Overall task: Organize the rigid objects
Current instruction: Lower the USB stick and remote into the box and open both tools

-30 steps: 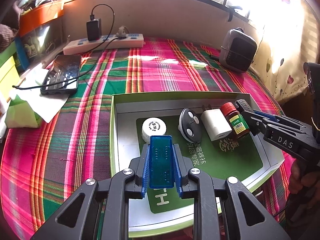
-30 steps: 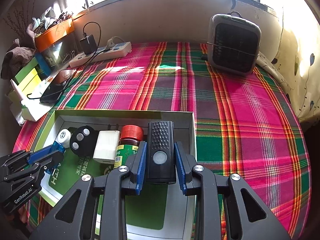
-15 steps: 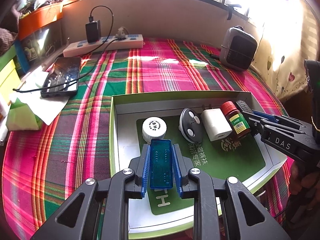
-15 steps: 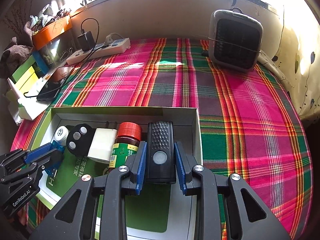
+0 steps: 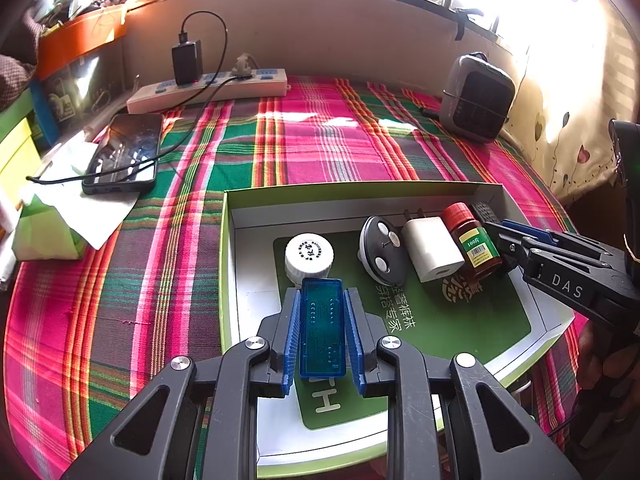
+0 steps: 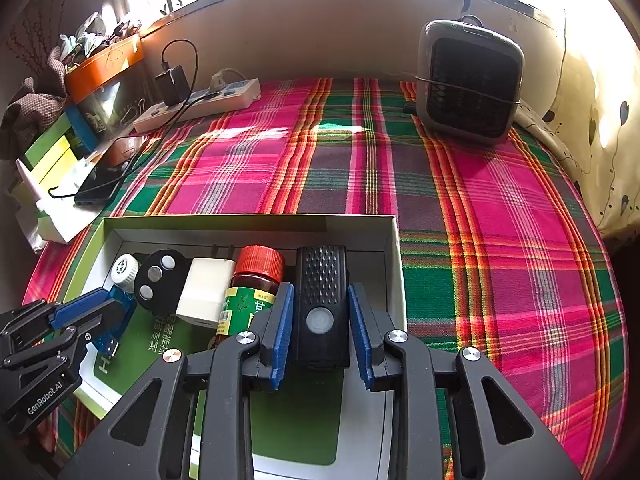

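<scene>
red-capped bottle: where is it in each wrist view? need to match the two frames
Left wrist: the red-capped bottle lies right of centre, in the box near its far wall, beside the right gripper.
Right wrist: the bottle lies left of centre, low, beside the black device in the right gripper.
Shared landmark: the white charger beside it, on the side away from the right gripper.

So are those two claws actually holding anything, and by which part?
Yes. The left claw pinches a blue translucent module by its long sides; the right claw pinches a black remote likewise.

blue module [image 5: 321, 327], black remote [image 6: 321, 307], both gripped
</scene>
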`<action>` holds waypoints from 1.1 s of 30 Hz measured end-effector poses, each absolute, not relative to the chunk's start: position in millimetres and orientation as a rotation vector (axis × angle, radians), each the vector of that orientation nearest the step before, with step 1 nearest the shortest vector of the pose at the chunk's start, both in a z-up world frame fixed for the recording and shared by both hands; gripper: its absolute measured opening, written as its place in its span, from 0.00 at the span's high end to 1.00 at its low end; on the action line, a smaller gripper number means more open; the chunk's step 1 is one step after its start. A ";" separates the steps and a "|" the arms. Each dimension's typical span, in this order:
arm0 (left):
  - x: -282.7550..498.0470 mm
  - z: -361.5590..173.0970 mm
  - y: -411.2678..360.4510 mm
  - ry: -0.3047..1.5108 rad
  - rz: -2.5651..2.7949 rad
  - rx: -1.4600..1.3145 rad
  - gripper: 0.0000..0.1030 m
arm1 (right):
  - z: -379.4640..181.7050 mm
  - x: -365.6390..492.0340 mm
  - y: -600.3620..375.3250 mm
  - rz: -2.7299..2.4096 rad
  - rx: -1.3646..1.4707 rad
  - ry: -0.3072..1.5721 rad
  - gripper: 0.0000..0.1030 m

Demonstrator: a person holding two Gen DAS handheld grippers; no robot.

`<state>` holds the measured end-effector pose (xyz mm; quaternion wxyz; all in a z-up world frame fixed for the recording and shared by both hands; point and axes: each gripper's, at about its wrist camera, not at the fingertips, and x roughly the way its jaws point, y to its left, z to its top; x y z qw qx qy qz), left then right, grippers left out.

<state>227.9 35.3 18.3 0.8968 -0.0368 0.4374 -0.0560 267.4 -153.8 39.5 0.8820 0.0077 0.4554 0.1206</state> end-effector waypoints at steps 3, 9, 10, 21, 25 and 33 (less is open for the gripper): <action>227.7 18.4 35.6 0.907 -0.117 -0.078 0.80 | 39.7 267.0 -154.2 0.250 0.017 0.947 0.72; 225.4 19.4 37.5 0.907 -0.119 -0.090 0.79 | 41.9 264.3 -154.2 0.248 0.015 0.938 0.72; 225.0 19.6 38.0 0.907 -0.119 -0.093 0.79 | 42.6 263.3 -154.1 0.248 0.015 0.936 0.72; 210.2 29.1 38.6 0.888 -0.131 -0.106 0.74 | 50.6 250.4 -152.5 0.246 0.026 0.913 0.69; 201.2 33.2 39.8 0.877 -0.137 -0.110 0.73 | 53.9 241.0 -150.6 0.252 0.034 0.905 0.68; 178.6 42.2 44.1 0.848 -0.155 -0.135 0.70 | 66.8 210.0 -151.6 0.265 0.065 0.865 0.62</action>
